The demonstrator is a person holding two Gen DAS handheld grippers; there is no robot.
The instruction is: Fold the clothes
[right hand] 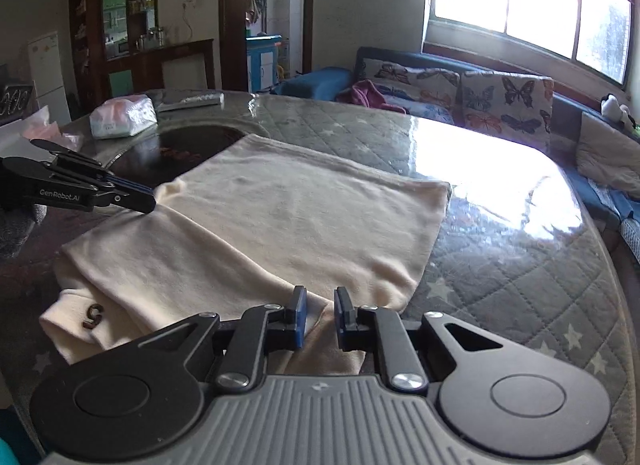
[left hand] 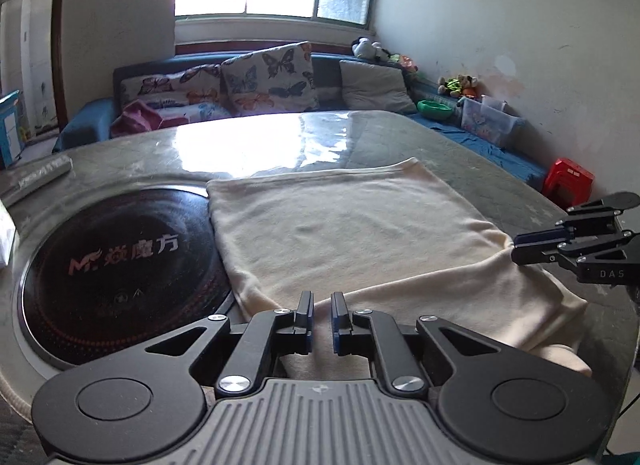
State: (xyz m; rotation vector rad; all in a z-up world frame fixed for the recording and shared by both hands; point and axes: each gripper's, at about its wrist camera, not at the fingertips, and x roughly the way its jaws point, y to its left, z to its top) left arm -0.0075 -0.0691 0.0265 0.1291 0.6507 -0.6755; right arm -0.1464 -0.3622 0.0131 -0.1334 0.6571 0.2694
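A cream garment (left hand: 340,233) (right hand: 288,217) lies folded flat on the quilted, plastic-covered table (left hand: 400,133) (right hand: 500,265). A lower layer sticks out at the near side and bears a small brown mark (right hand: 93,315). My left gripper (left hand: 322,305) (right hand: 150,201) is at the garment's near left edge, its jaws narrowly apart with cloth bunched between the pads. My right gripper (right hand: 320,305) (left hand: 516,249) pinches the near right edge the same way. From each opposite view the cloth puckers toward the closed tip.
A round black induction hob (left hand: 120,265) (right hand: 192,141) is set into the table left of the garment, which overlaps it slightly. A white plastic bag (right hand: 122,117) and a grey flat packet (left hand: 40,175) lie beyond. A sofa with butterfly cushions (left hand: 260,81) stands behind, with a red stool (left hand: 568,181) to the right.
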